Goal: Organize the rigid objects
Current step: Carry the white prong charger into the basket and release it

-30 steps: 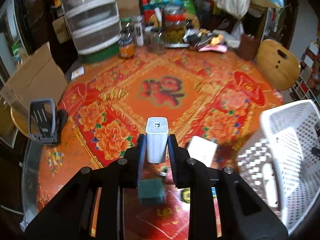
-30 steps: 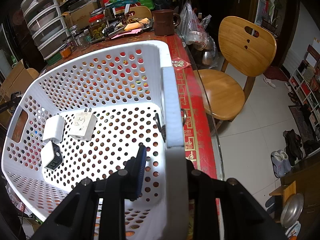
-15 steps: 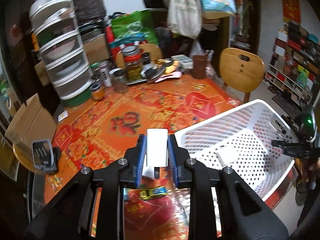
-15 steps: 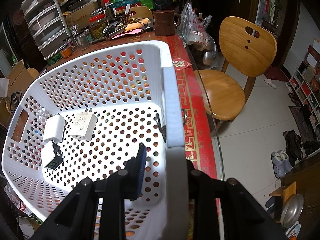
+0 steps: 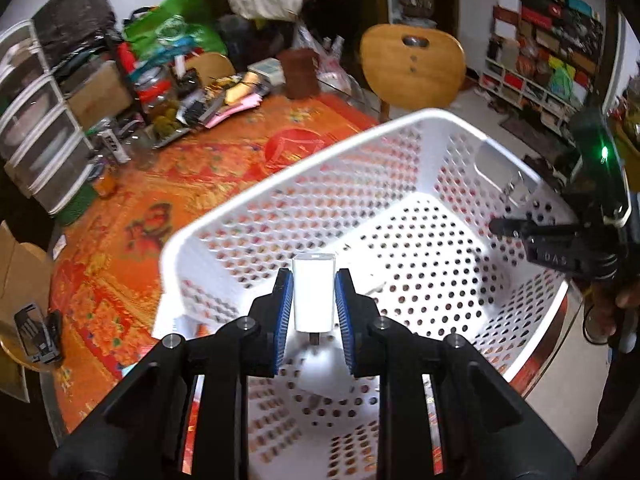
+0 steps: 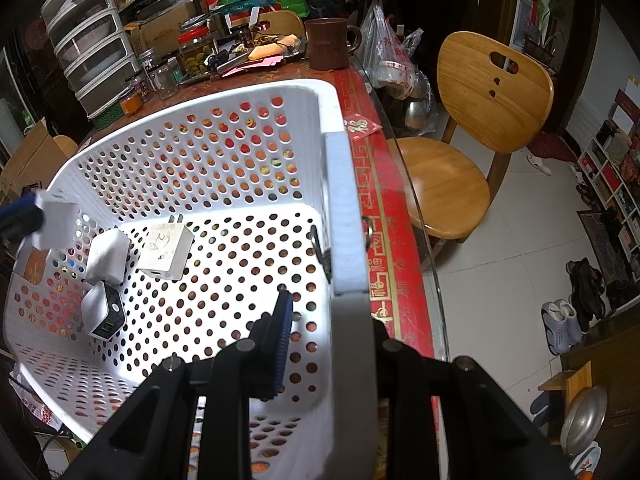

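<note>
Left gripper [image 5: 313, 306] over the white basket [image 5: 280, 184], a white charger [image 5: 313, 298] clamped between its blue pads [image 5: 282, 312]; right gripper [image 6: 320, 332] clamped on the basket's near wall.

Charger stands upright between the left jaws, pads pressing both its side faces, top end clear of the fingertips, a short dark stub at its lower end. It hangs above the basket floor, inside the rim; from the right wrist view the same charger [image 6: 56, 222] shows at the far left edge, blurred, so its exact height is hard to judge. On the basket floor lie three more chargers: a white one [image 6: 107, 256], a marked one with prongs [image 6: 167, 251] just beside it, a black-faced one [image 6: 103, 311] nearer. Right jaws straddle the wall, one pad [image 6: 280, 340] inside. Basket sits on the red patterned tablecloth [image 5: 132, 200].
</note>
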`<state>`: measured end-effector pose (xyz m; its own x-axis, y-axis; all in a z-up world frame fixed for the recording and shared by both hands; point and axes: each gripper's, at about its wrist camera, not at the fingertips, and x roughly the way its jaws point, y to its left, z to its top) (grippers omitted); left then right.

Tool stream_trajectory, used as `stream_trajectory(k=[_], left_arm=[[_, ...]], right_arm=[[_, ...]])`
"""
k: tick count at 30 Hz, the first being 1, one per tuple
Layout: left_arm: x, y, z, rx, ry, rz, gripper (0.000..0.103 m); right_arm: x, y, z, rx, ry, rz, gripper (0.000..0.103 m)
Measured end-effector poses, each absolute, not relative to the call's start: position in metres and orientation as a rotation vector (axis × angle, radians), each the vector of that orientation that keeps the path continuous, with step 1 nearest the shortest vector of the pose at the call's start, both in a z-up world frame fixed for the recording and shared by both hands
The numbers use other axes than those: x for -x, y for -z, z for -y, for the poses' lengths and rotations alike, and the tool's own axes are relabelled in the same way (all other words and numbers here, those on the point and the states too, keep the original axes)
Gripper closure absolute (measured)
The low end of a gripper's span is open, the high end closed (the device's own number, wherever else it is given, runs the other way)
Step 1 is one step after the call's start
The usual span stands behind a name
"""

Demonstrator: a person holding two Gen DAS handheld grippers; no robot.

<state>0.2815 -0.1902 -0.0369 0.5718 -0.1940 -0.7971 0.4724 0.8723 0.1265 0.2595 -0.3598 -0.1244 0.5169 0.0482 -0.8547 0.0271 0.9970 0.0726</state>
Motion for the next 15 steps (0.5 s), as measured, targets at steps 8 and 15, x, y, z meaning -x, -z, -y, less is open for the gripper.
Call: stream_trajectory(k=[8, 15], left_arm=[[-0.294, 0.066, 0.202, -0.398, 0.406, -0.951, 0.09], [-0.295, 0.066, 0.189, -0.36, 0.42, -0.945, 0.09]], right_arm=[[-0.259, 0.124, 0.359, -0.079, -0.012, -1.029, 0.078], [-0.259, 0.124, 0.36, -0.078, -0.014, -1.028, 0.078]])
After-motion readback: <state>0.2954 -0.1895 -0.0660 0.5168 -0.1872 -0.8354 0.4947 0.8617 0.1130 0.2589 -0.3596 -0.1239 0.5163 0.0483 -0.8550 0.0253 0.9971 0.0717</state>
